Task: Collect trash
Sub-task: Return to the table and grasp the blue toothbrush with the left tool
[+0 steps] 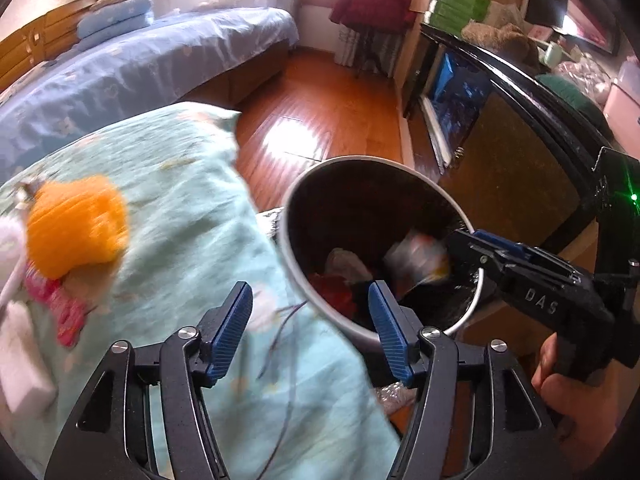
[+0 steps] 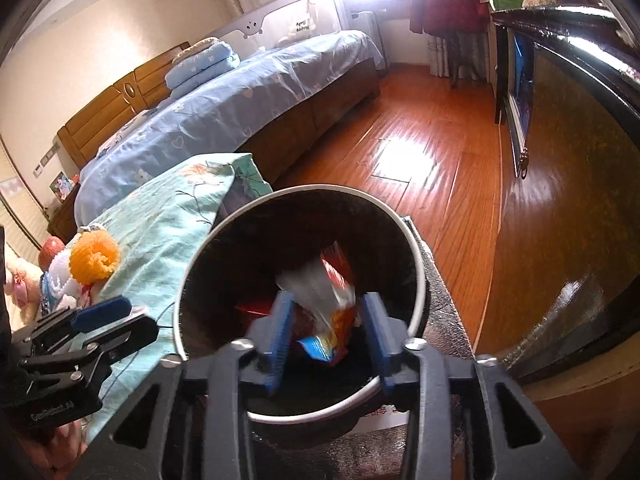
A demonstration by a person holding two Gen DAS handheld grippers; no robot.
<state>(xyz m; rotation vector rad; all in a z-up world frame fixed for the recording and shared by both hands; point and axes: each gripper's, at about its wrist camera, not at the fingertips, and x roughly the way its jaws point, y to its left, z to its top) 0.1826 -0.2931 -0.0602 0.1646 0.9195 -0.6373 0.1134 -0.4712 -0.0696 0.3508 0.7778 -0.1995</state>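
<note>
We note a bed (image 2: 224, 108) with a blue printed cover across the room, a wooden floor (image 2: 420, 140) beyond, and a dark cabinet (image 2: 560, 200) on the right. Nearer lies a teal floral quilt (image 1: 192, 208) carrying an orange pompom (image 1: 76, 228) and small soft toys. Beside the quilt stands a round trash bin (image 2: 208, 248), white-rimmed and dark inside, holding wrappers and red scraps.

Legible writing: "DAS" on the right gripper's body in the left wrist view; lettering on the left gripper's body in the right wrist view is too blurred to read.

The right gripper (image 2: 328, 336) is poised over the bin mouth, fingers spread, with a crumpled snack wrapper (image 2: 324, 292), silver, red and orange, between them but loose of the blue pads, blurred. The left gripper (image 1: 310, 328) sits over the quilt at the bin's rim, fingers spread and empty, one fingertip (image 1: 380, 300) overlapping the rim.
</note>
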